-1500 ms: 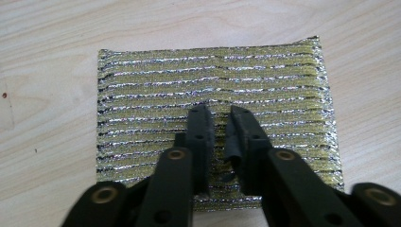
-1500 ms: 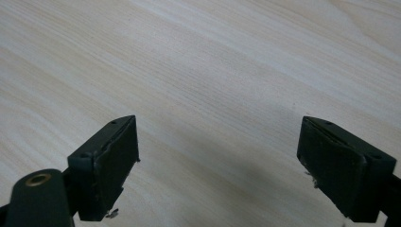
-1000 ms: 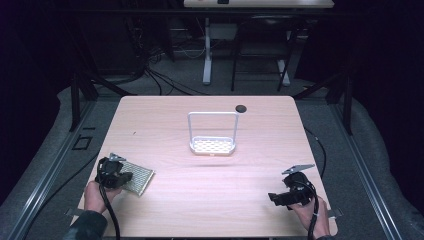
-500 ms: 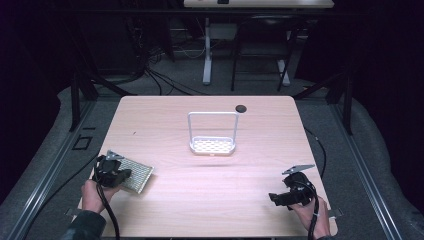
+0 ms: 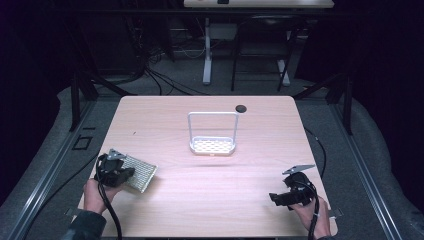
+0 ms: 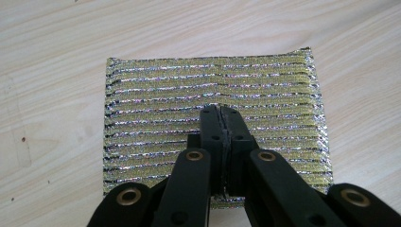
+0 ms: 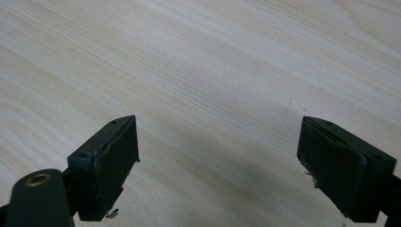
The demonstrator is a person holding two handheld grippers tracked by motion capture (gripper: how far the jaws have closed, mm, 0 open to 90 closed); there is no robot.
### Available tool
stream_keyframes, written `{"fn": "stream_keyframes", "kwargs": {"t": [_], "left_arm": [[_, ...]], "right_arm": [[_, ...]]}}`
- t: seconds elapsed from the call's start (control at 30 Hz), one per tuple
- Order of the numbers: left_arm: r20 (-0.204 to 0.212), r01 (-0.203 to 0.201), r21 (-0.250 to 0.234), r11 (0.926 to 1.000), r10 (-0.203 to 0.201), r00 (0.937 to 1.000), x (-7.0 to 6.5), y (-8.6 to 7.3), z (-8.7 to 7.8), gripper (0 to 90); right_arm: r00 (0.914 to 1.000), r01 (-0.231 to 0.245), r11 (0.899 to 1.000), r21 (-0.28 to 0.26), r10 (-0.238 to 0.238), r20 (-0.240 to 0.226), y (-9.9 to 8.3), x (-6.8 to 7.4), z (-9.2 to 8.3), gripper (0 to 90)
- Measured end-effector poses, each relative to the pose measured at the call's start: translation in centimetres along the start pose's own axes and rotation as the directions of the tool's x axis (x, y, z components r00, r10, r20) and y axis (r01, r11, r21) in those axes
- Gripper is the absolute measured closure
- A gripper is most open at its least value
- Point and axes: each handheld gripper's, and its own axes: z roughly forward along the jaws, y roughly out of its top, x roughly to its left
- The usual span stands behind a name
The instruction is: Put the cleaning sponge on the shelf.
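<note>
Scouring pad: a flat, glittery gold-and-silver striped scouring pad (image 6: pixel 213 99) lies near the front left corner of the desk (image 5: pixel 215 200), also seen from above (image 5: pixel 140 172) with its near edge under the left tool.
Pad surface: woven horizontal ridges run across it; its edges look slightly frayed and its far right corner is a little raised.
Left hand-held gripper: the left hand-held gripper (image 6: pixel 221 111) has its jaws pressed together on the pad, pinching a small fold of the fabric near the middle of the near half; in the high view it (image 5: pixel 120 172) sits at the pad's left end.
Left hand: the person's left hand (image 5: pixel 97 192) grips the tool from behind, with a black cable trailing toward the bottom edge.
Rack: a small white wire rack (image 5: pixel 212 145) with a perforated base and a tall arched handle stands upright near the desk's centre, well apart from the pad.
Black disc: a small dark round disc (image 5: pixel 241 108) rests near the far edge of the desk, behind and right of the rack.
Right hand-held gripper: the right hand-held gripper (image 7: pixel 217 165) has its jaws spread wide over bare wood with nothing between them; from above it (image 5: pixel 277 198) is near the front right corner.
Right hand: the right hand (image 5: pixel 312 215) holds it low over the desk.
Surroundings: dark floor, cables and stand legs lie beyond the desk.
</note>
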Motion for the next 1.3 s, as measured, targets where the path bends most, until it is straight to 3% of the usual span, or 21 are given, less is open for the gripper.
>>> {"fn": "stream_keyframes", "kwargs": {"t": [0.47,1.0,1.3], "left_arm": [[0.017,-0.014,-0.024,0.9996,0.015,0.9997,-1.6,0.7,-0.3,89.5],[0.069,-0.030,-0.066,0.9974,0.035,0.9970,-4.0,1.5,-0.4,89.6],[0.088,-0.016,-0.077,0.9969,0.023,0.9958,-5.4,2.2,-0.4,89.6]], "right_arm": [[1.0000,0.003,1.000,0.005,-0.003,0.001,0.0,0.0,0.1,12.9],[1.0000,0.002,1.000,0.005,-0.002,0.006,0.0,0.0,0.0,12.8],[0.9999,-0.001,1.000,0.003,0.001,0.012,0.0,0.0,-0.1,12.8]]}}
